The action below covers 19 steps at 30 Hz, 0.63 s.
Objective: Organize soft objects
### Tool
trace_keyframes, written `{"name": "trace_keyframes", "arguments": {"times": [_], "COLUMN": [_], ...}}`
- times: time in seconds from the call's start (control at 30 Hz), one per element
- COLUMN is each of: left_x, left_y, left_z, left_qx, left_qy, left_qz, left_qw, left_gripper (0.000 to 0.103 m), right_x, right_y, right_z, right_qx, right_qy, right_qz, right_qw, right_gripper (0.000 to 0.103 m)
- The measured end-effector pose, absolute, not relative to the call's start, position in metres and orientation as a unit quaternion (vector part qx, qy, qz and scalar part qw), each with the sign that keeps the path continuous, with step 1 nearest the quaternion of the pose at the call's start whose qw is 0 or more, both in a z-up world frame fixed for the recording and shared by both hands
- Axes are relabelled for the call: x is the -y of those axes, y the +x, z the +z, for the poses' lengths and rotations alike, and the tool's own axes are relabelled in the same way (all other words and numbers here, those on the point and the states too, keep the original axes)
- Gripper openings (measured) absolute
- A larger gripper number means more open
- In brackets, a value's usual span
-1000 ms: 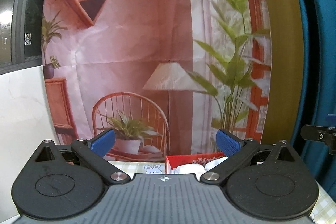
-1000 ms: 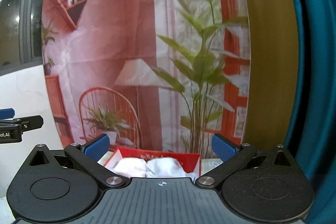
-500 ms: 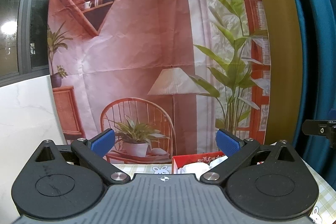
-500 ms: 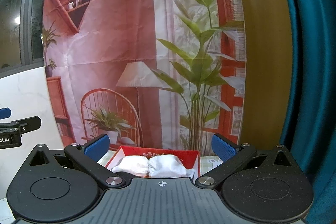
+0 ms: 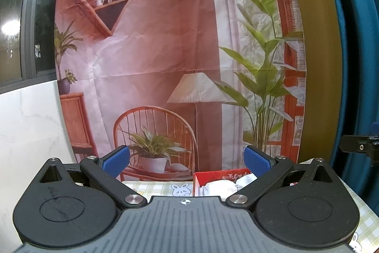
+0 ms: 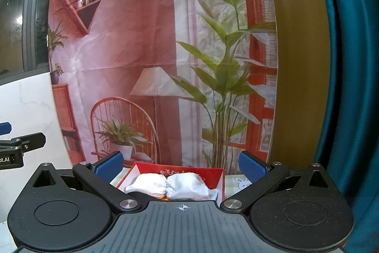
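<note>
A: Two pairs of tongs, both spread wide and holding nothing. Take the left wrist view first. The left tongs (image 5: 186, 159) sit high, aimed at the printed backdrop (image 5: 165, 44) more than at the table (image 5: 156, 187). The red box (image 5: 219, 176) lies below and toward the right pad, only its near corner showing, with a white soft bundle (image 5: 221, 186) inside.

B: What is the risk there?

A: I judge the box too far off-centre and too low in the frame. A blind descent could catch the box wall with the right pad and push it along the checked cloth.

B: And against the earlier frames?

A: The backdrop now sits lower and further right in the frame, so the tongs have tipped up and swung slightly. The spread is unchanged.

B: The right wrist view?

A: The right tongs (image 6: 181, 167) are apart too. The box (image 6: 214, 176) lies between the pads, just below them, with two white soft bundles (image 6: 165, 185) side by side, touching. Something orange peeks out beneath; I cannot tell what.

B: Danger?

A: A pinch at the seam may grab both bundles, or only loose fabric that slips out.

B: Change?

A: The bundles show more fully now; the view has steadied over the box.
</note>
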<state>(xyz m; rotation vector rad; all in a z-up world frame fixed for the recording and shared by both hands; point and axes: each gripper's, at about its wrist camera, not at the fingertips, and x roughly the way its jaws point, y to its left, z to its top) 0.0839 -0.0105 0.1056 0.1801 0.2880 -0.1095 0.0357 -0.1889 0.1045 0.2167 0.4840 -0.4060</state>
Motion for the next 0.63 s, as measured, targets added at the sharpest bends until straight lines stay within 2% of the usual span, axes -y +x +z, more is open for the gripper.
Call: {"name": "trace_keyframes", "arguments": {"times": [0.63], "left_x": [0.0079], "left_y": [0.0887], "left_z": [0.1019], "left_qx": [-0.154], "left_qy": [0.076], "left_qz": [-0.058], "left_qw": [0.983], "left_gripper": [0.103], "right_x": [0.1859], "right_y": [0.0413], "right_z": [0.0997], "right_qx": [-0.248], "right_qy": [0.101], "right_qz": [-0.192], "right_qw": [0.944], "right_gripper": [0.103]}}
